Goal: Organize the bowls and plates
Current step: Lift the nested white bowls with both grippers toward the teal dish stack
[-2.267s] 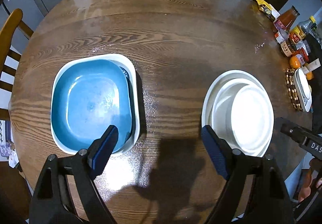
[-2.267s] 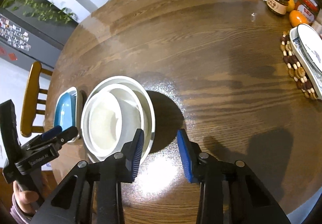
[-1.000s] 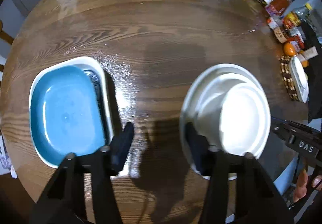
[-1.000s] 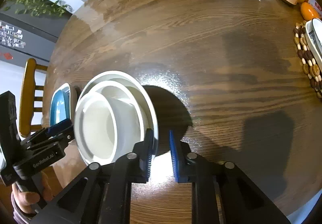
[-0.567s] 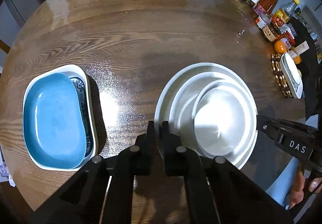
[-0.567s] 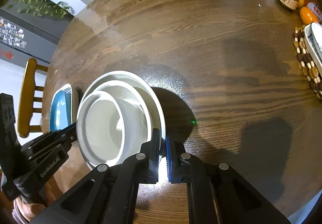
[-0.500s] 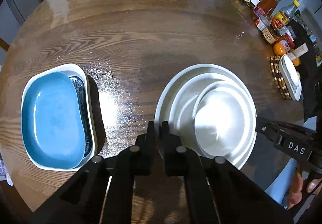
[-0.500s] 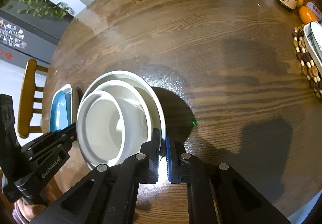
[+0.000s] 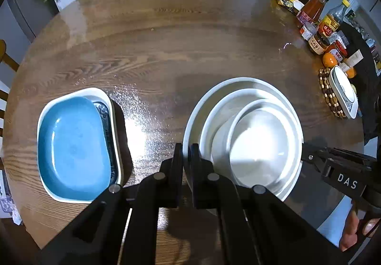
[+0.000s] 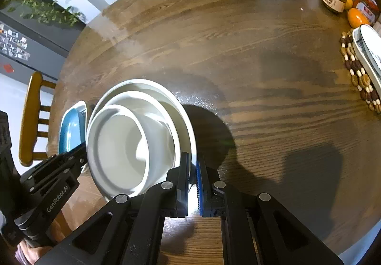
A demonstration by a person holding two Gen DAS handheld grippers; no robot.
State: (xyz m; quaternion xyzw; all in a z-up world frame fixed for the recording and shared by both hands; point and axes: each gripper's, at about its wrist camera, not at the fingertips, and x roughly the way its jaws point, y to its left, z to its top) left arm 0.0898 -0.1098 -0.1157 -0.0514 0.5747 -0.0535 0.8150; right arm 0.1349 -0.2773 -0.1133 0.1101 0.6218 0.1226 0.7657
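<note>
Both tongs (image 9: 185,153) (image 10: 193,165) clamped on bowl stack's rim (image 9: 238,81)

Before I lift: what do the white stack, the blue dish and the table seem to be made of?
White stack: likely glazed ceramic, smooth glossy white with soft highlights and thick rims; melamine can't be ruled out.
Blue dish: probably glazed ceramic too, shiny blue inside a white-rimmed dish.
Table: wood or wood veneer, with clear grain and a glossy lacquer that mirrors the light.

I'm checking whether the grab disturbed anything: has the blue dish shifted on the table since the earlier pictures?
Cannot tell. The blue dish keeps its nest in the white dish near the table's left edge; its shift across the left wrist view fits the camera's own movement.
</note>
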